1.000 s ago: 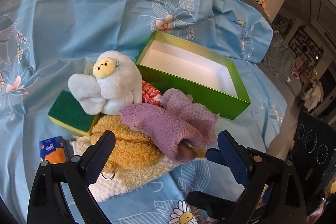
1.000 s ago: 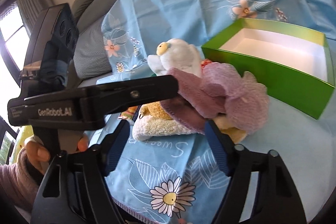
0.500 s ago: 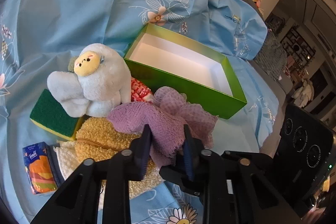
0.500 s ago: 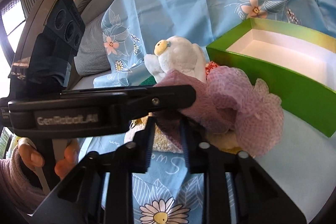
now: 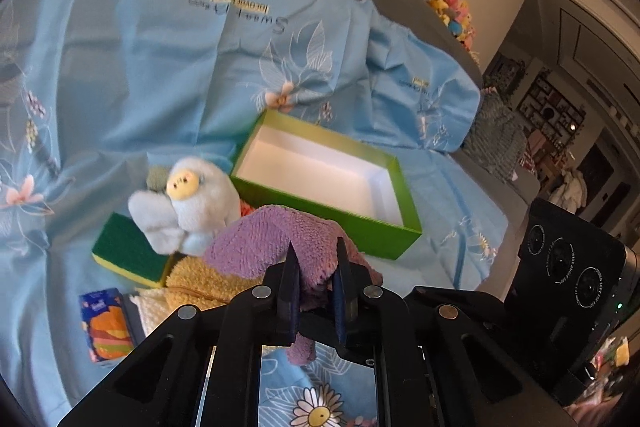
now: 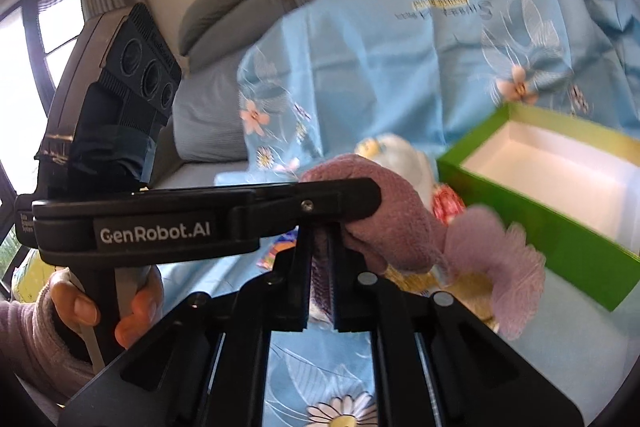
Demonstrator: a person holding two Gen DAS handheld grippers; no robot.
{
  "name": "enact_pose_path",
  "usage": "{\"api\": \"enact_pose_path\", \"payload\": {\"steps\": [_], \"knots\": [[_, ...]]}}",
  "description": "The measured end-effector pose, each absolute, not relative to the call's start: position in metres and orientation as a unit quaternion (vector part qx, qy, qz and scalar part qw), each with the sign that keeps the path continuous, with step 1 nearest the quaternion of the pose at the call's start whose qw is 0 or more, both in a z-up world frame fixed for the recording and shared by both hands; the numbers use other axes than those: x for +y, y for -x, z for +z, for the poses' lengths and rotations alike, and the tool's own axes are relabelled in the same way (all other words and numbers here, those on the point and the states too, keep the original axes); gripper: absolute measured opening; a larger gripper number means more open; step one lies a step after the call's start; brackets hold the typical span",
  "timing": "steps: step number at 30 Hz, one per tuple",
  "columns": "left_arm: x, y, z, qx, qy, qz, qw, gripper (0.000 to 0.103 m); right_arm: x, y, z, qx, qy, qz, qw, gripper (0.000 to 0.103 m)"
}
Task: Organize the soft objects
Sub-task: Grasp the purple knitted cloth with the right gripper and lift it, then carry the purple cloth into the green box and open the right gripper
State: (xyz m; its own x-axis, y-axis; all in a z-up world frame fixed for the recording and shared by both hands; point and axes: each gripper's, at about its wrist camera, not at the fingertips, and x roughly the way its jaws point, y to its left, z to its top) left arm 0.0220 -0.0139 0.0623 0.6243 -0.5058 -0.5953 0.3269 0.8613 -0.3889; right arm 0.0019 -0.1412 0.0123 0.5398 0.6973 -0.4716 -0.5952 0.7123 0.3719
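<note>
**Box lies ahead and to the right**

Between your two grippers hangs the purple cloth (image 5: 276, 239): left gripper (image 5: 314, 263) and right gripper (image 6: 320, 251) both clamp it. The green box (image 5: 400, 231) sits just beyond, its long axis running away rightward.

Two close fisheye views along gripper fingers
The open green cardboard box (image 5: 326, 183) (image 6: 560, 195) and purple fluffy cloth (image 5: 276, 243) (image 6: 384, 215) are shared, viewed from the left and from the right

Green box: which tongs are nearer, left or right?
Hard to call. Both tongs, left and right, are shut on the purple cloth, short of the green box; neither touches it.
</note>
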Motion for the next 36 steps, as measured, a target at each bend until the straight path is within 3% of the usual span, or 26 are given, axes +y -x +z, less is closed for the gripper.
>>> {"api": "enact_pose_path", "payload": {"steps": [17, 24, 36], "knots": [[-0.059, -0.084, 0.129, 0.332, 0.098, -0.259, 0.902, 0.012, -0.176, -0.032, 0.072, 0.222, -0.054, 0.327, 0.917, 0.007], [-0.094, -0.14, 0.105, 0.365, 0.1, -0.267, 0.886, 0.012, -0.207, -0.073, 0.058, 0.239, -0.059, 0.287, 0.926, 0.007], [-0.14, -0.204, 0.024, 0.447, 0.071, -0.23, 0.861, 0.013, -0.244, -0.141, -0.018, 0.343, -0.082, 0.223, 0.909, 0.008]]}}
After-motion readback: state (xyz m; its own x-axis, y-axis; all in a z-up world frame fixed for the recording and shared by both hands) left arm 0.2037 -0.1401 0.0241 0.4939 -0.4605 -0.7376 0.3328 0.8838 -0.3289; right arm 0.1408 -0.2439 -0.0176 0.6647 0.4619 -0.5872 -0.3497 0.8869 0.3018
